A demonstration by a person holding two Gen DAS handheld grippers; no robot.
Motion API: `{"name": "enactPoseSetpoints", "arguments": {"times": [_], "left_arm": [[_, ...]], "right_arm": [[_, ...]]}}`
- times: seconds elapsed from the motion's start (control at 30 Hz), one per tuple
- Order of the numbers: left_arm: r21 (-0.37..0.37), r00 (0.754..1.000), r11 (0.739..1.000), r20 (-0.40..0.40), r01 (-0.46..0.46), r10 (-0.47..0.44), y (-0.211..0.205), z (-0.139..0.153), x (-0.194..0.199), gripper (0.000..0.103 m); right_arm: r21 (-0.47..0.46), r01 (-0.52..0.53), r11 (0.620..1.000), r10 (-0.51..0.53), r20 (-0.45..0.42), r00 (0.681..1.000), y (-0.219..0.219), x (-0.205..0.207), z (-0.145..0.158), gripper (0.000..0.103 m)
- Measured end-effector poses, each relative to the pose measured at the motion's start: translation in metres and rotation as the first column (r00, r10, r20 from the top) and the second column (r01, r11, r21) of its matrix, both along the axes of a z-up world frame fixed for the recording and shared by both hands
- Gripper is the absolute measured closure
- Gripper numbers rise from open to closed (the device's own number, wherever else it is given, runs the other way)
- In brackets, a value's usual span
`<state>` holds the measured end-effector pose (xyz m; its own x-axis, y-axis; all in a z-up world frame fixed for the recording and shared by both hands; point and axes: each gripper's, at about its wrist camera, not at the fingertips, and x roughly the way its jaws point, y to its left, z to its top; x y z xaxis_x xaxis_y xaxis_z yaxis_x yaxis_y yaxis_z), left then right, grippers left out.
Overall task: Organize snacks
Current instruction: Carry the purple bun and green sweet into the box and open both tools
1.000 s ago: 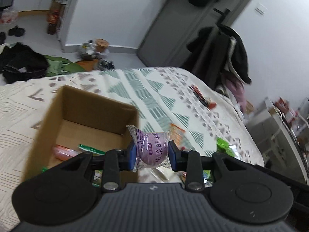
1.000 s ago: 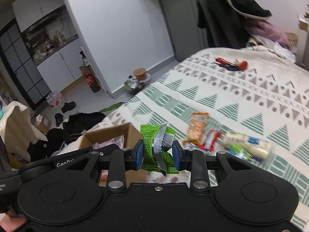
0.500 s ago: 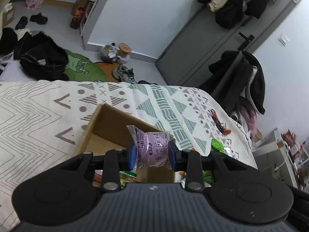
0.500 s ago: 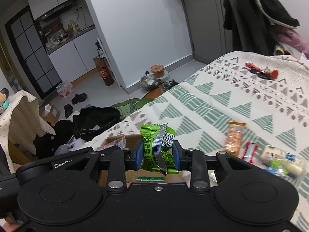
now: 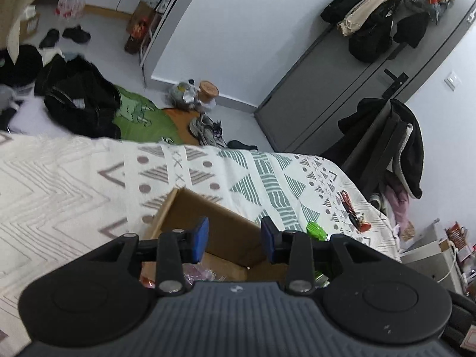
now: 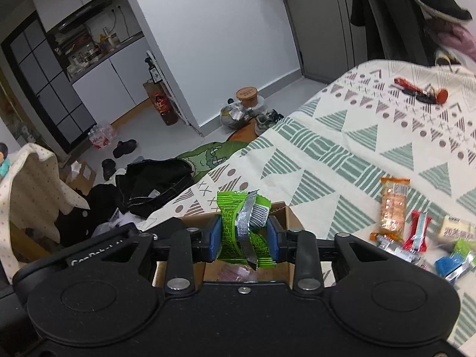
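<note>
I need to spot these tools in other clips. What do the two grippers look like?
Both are matte black plastic with two round discs, silver screws and blue pads on the fingers. The left gripper has a ribbed grey centre; the right gripper is smooth black, with partly hidden white lettering on the arm beside it.

Both grippers are black plastic, each with two round housings at lower left and lower right of the frame, a ribbed grey-black body between them and silver screws on the finger arms. The left gripper [image 5: 234, 239] and right gripper [image 6: 244, 235] carry blue pads [image 5: 200, 239]. White lettering marks an arm at the right view's left.
</note>
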<state>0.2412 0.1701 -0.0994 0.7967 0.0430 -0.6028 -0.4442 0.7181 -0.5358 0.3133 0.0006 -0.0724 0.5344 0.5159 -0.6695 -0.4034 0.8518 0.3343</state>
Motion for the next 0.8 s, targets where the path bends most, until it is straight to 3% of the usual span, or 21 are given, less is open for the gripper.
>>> {"name": "enactPoseSetpoints", "arguments": {"times": [0.07, 0.13, 0.23, 0.47, 0.8], "left_arm": [[-0.014, 1.000, 1.000, -0.003, 0.000, 0.000, 0.000, 0.000, 0.001, 0.066], [-0.014, 1.000, 1.000, -0.024, 0.000, -0.001, -0.002, -0.001, 0.003, 0.065], [-0.014, 0.999, 1.000, -0.042, 0.018, -0.018, -0.008, -0.001, 0.006, 0.060], [0.001, 0.998, 0.999, -0.039, 0.041, -0.041, -0.026, 0.006, 0.008, 0.028], [-0.013, 0.986, 0.986, -0.023, 0.164, -0.164, -0.059, 0.016, 0.008, 0.021]], "right_arm": [[0.000, 0.001, 1.000, -0.001, 0.001, 1.000, -0.002, 0.001, 0.000, 0.066], [-0.013, 0.013, 1.000, -0.013, 0.004, 1.000, -0.007, 0.002, 0.000, 0.053], [-0.021, 0.045, 0.999, -0.045, -0.003, 0.999, -0.022, 0.002, 0.000, 0.050], [-0.054, 0.120, 0.991, -0.119, 0.019, 0.993, -0.066, -0.008, 0.010, 0.037], [-0.129, 0.230, 0.965, -0.221, 0.075, 0.972, -0.141, -0.017, 0.046, 0.024]]}}
